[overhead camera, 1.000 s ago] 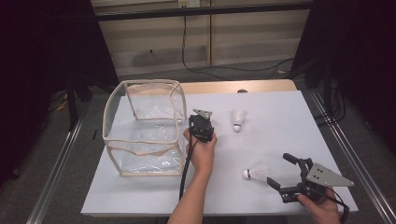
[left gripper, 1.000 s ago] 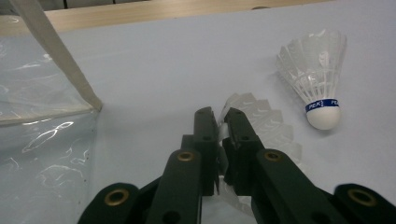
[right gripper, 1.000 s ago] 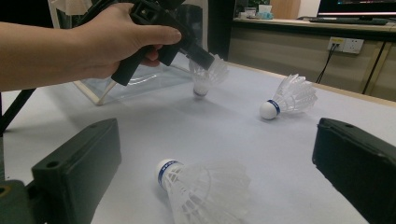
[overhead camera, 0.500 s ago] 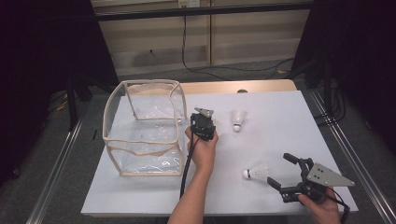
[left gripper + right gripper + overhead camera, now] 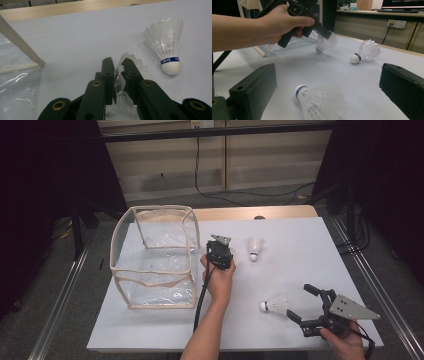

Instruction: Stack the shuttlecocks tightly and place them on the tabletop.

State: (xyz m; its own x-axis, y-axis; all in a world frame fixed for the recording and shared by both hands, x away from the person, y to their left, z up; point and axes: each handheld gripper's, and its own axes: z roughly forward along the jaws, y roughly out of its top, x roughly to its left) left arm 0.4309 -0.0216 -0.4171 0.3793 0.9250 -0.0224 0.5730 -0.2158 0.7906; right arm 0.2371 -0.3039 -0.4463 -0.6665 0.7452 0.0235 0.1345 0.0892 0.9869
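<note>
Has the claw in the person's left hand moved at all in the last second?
No. The left claw sits in the same spot beside the clear box, shut on a shuttlecock, level with the far shuttlecock.

1. We saw a white table top (image 5: 300,265) laid on a wooden board whose pale edge (image 5: 280,212) showed at the far side.
2. Metal rails (image 5: 60,295) ran along the grey floor (image 5: 165,200) on both sides of the table.
3. Beyond it we saw a beige panelled wall (image 5: 270,160), with black cables (image 5: 215,190) hanging down and trailing over the floor.
4. Dark curtains (image 5: 45,180) closed off the left and right.
5. In the right gripper view we noticed a wall socket (image 5: 397,23) and a desk (image 5: 377,11) behind.
</note>
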